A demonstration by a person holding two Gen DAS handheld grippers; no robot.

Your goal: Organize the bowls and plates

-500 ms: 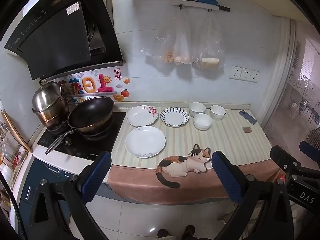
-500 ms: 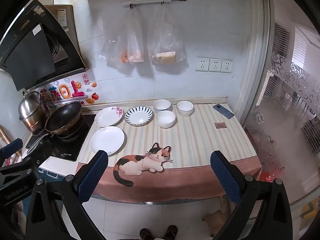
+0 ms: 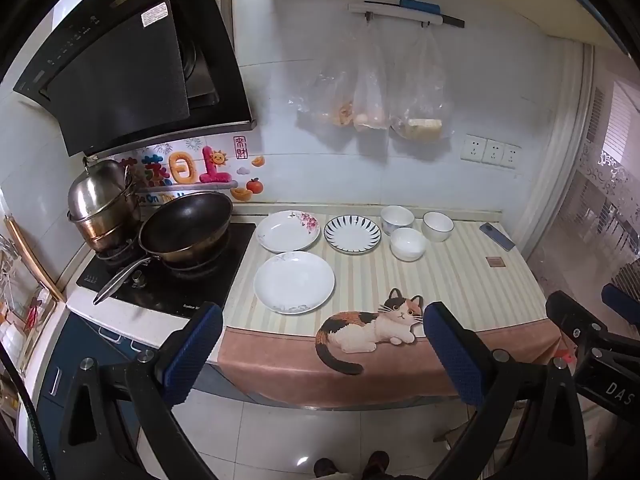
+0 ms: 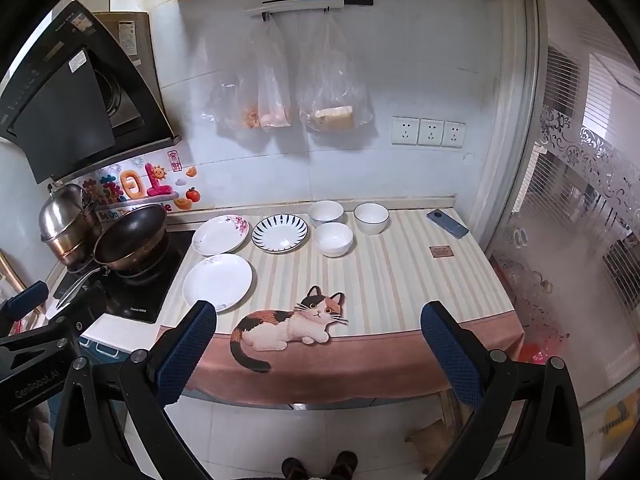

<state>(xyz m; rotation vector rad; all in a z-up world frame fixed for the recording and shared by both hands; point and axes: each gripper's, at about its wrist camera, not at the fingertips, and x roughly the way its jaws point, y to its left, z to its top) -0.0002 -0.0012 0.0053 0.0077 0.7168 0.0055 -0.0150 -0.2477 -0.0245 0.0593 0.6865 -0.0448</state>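
Note:
Three plates lie on the striped counter: a plain white plate (image 3: pixel 294 282) (image 4: pixel 218 282) in front, a flowered plate (image 3: pixel 288 231) (image 4: pixel 220 235) behind it, and a blue-striped plate (image 3: pixel 352 234) (image 4: pixel 280 233) to the right. Three white bowls stand right of the plates: one at the back left (image 3: pixel 397 219) (image 4: pixel 326 213), one at the back right (image 3: pixel 438 226) (image 4: pixel 371 218), one in front (image 3: pixel 408 243) (image 4: pixel 333 239). My left gripper (image 3: pixel 322 334) and right gripper (image 4: pixel 318 332) are both open and empty, held off the counter's front edge.
A black wok (image 3: pixel 186 228) and a steel pot (image 3: pixel 102 204) sit on the stove at the left. A phone (image 4: pixel 447 223) and a small brown square (image 4: pixel 441 251) lie at the counter's right end. Plastic bags (image 4: pixel 296 92) hang on the wall. A cat picture (image 4: pixel 292 326) marks the cloth's front.
Both grippers have moved slightly closer to the counter; the view has shifted a little. Nothing on the counter has moved.

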